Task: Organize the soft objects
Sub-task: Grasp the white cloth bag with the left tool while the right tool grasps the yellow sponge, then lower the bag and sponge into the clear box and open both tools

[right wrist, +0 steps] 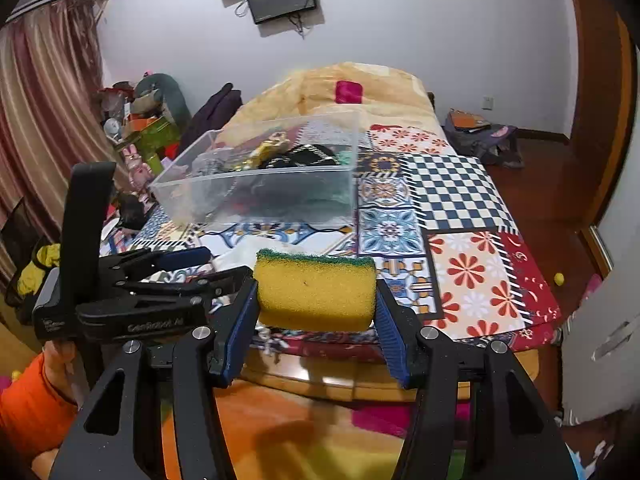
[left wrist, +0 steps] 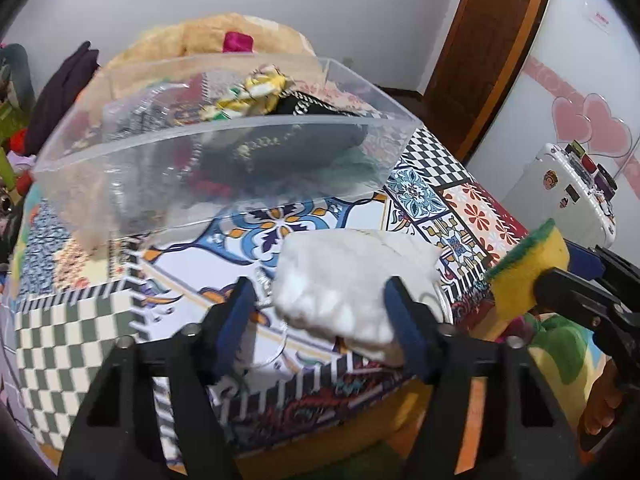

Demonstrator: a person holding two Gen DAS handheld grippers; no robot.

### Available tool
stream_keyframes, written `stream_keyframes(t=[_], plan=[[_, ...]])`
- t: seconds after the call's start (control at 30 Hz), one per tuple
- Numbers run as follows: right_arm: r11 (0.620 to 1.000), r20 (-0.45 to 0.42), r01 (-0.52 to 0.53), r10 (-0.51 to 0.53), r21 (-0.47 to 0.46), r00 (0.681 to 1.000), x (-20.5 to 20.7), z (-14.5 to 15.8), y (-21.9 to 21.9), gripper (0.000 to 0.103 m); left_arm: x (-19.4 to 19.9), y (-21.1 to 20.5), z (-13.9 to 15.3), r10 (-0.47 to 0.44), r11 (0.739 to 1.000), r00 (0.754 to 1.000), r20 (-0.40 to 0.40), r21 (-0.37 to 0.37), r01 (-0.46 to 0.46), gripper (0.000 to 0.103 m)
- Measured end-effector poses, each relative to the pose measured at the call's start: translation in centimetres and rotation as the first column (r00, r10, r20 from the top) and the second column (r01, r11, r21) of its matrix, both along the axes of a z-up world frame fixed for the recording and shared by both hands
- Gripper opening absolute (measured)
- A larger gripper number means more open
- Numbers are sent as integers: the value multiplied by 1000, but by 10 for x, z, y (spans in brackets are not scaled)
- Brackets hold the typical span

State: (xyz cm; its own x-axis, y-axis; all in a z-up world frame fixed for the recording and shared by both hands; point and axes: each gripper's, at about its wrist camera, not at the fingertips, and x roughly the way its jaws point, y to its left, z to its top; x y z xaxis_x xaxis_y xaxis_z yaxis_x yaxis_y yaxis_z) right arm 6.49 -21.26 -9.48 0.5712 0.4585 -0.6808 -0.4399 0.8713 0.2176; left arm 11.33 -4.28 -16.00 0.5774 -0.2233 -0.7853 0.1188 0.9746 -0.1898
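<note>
Sponge [right wrist: 316, 294], yellow with a green scrub face on its upper edge, sits squeezed between the blue pads of the right tongs [right wrist: 316, 300], long axis running across from pad to pad, raised above the near edge of the patterned mat [right wrist: 472, 280]. Beside it the left tongs [left wrist: 320, 304] are spread wide around a white cloth wad [left wrist: 348, 284]; the right pad touches it, but the left pad looks apart from it, so I cannot tell if it is truly gripped. The wad's long axis also lies across the fingers, and it sits near the mat's front edge. Beyond both stands a clear bin [right wrist: 256, 196], open-topped and already holding dark and yellow fabrics, with bare mat between its near wall and the tongs. Open checkered mat stretches to the bin's right.
</note>
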Motion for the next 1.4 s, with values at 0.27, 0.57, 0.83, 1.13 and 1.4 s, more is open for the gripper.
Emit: stream_keyframes(t=[0.27,0.57,0.83,1.13,1.4], plan=[[1000,17,-19,19,-14,1000,5,5,5,52,3,1,-2,-26,1000,1000,-2,5,26,20],[1000,75,-22,23,-22,997,20,24,17,52,-20,27,52,8,1000,987,158,16,-11,15],[999,167,-37,40,-16,985,46,52,46,52,-15,59,104,85,996,952,294,2,-89,16],[998,173,-50,54,-27,984,85,53,77,52,22,90,114,169,984,929,329,0,-179,16],[997,78,-55,60,-63,995,110,20,93,53,51,90,81,168,981,950,265,54,-188,16]])
